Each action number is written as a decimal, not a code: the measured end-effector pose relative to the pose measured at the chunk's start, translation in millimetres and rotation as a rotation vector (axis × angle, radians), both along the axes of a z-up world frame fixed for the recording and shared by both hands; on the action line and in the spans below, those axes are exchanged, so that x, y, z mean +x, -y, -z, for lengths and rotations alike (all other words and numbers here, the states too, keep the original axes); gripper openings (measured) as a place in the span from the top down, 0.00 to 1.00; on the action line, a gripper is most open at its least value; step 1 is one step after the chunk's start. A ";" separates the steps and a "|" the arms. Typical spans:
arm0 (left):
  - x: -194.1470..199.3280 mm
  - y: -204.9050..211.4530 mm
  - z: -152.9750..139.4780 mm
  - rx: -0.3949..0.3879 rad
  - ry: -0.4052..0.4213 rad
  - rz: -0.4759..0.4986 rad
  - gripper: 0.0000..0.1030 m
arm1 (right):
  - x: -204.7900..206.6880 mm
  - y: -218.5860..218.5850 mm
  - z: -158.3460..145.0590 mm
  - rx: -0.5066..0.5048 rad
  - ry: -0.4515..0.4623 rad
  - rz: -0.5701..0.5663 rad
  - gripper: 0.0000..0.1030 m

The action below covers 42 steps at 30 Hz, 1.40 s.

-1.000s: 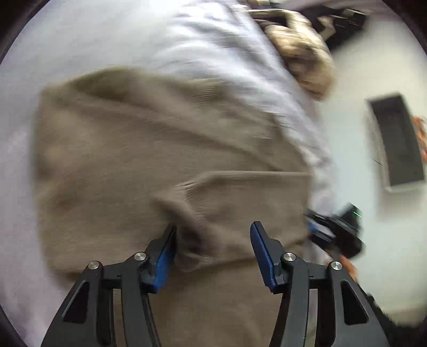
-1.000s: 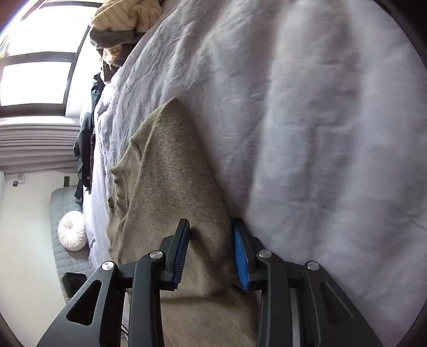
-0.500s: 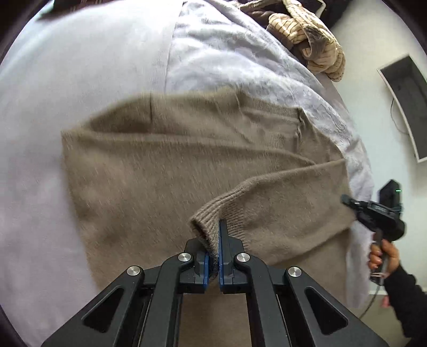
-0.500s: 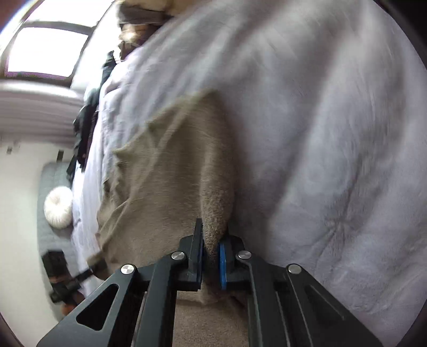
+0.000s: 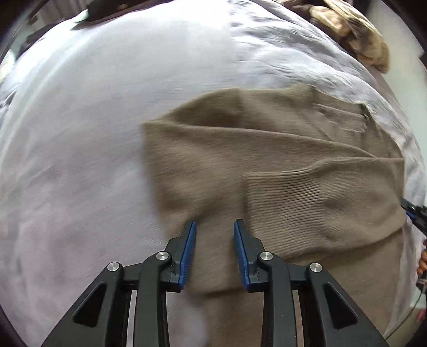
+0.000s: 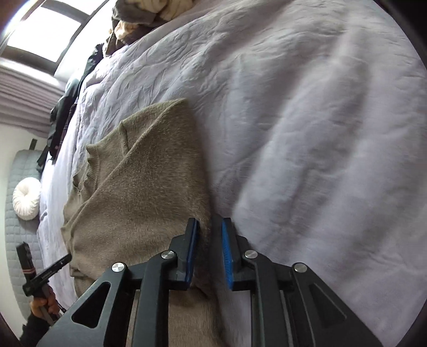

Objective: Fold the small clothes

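Note:
A taupe knit sweater [image 5: 267, 170] lies partly folded on a pale lilac bedsheet [image 5: 80, 133], one ribbed sleeve [image 5: 320, 202] laid across its body. My left gripper [image 5: 214, 227] is open just above the sweater, next to the sleeve's cuff end, holding nothing. In the right wrist view the sweater [image 6: 144, 192] lies at the left. My right gripper [image 6: 209, 227] is open and straddles the sweater's folded right edge without pinching it. Each gripper shows small in the other's view: the right one [image 5: 413, 211], the left one [image 6: 45, 272].
A heap of other clothes [image 5: 355, 34] lies at the far end of the bed; it also shows in the right wrist view [image 6: 138, 16]. Dark garments [image 6: 66, 106] hang off the bed's left side. A white round cushion [image 6: 26, 194] sits on a grey mat.
Both grippers were shut on the sweater half a second ago, the left on the sleeve cuff, the right on the folded edge. Both have opened and let go; the sleeve lies flat.

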<state>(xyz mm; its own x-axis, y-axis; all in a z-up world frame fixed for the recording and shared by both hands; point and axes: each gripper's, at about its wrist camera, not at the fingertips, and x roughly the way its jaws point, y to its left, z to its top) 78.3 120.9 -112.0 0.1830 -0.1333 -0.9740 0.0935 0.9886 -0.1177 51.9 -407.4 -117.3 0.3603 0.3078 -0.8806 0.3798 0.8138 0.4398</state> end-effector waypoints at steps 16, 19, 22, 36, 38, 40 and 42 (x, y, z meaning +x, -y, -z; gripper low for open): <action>-12.0 52.9 -18.7 -0.094 0.041 0.046 0.70 | -22.7 -30.3 17.8 0.279 -0.013 0.111 0.94; -18.9 57.6 0.5 -0.040 0.003 0.067 0.70 | -17.1 -37.1 11.6 0.109 -0.030 0.005 0.94; -25.4 54.9 6.1 -0.057 0.027 0.064 0.70 | -17.4 -36.9 25.4 0.068 -0.046 -0.051 0.95; -34.0 46.8 -6.8 -0.040 0.005 0.026 0.70 | -57.8 -6.8 -3.5 0.201 0.007 0.205 0.87; -35.0 49.5 -5.5 -0.034 0.002 0.022 0.70 | -51.9 -8.7 -6.9 0.184 0.016 0.189 0.87; -35.1 52.0 -4.0 -0.023 0.003 0.019 0.70 | -41.2 -18.1 -8.7 0.138 0.012 0.121 0.87; -36.8 54.0 -3.4 -0.008 0.010 0.021 0.70 | -29.4 -31.5 -9.1 0.074 0.000 0.045 0.87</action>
<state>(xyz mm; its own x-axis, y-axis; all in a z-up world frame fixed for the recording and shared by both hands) 41.5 66.8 -108.6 0.1896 -0.1453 -0.9711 0.1157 0.9854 -0.1248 22.5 -376.0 -108.2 0.3750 0.3552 -0.8563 0.4153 0.7615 0.4977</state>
